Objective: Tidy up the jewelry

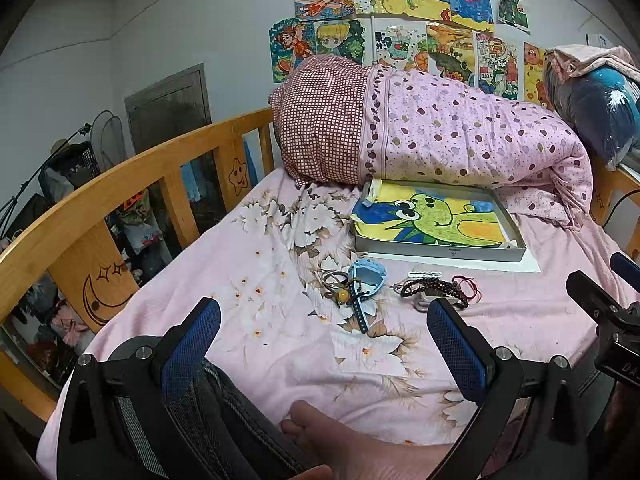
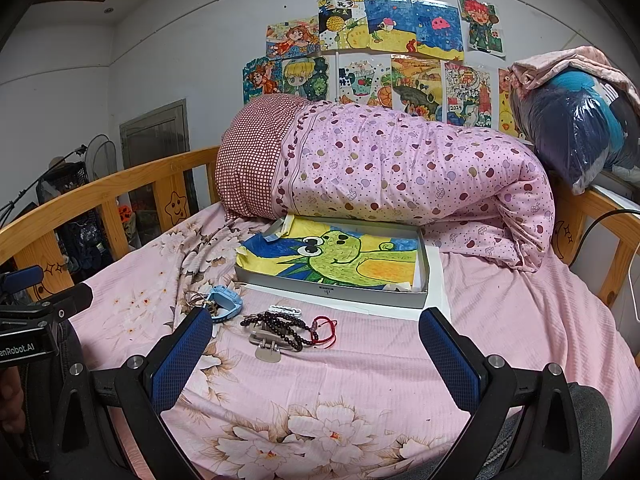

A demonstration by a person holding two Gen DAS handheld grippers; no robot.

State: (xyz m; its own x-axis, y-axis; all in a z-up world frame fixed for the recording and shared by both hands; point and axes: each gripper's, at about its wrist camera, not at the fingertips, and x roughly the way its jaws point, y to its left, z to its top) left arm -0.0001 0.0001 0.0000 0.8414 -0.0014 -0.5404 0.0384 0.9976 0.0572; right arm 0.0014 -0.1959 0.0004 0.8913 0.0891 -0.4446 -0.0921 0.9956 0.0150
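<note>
Jewelry lies in a loose pile on the pink floral bedsheet. A light-blue watch (image 1: 365, 285) (image 2: 225, 303) lies with thin bangles and a yellow bead (image 1: 340, 295). A dark bead bracelet (image 1: 434, 287) (image 2: 280, 326), a red string bracelet (image 2: 326, 330), a white clip (image 2: 285, 311) and a metal clasp (image 2: 267, 347) lie beside it. A shallow grey box (image 1: 440, 251) (image 2: 336, 294) lined with a frog drawing sits behind them. My left gripper (image 1: 324, 328) is open and empty, short of the pile. My right gripper (image 2: 316, 340) is open and empty, its fingers on either side of the bracelets.
A rolled pink quilt (image 2: 400, 168) lies behind the box. A wooden rail (image 1: 120, 184) runs along the bed's left side. A bare foot (image 1: 320, 428) rests on the sheet near the left gripper. Bagged clothes (image 2: 576, 128) sit at the right.
</note>
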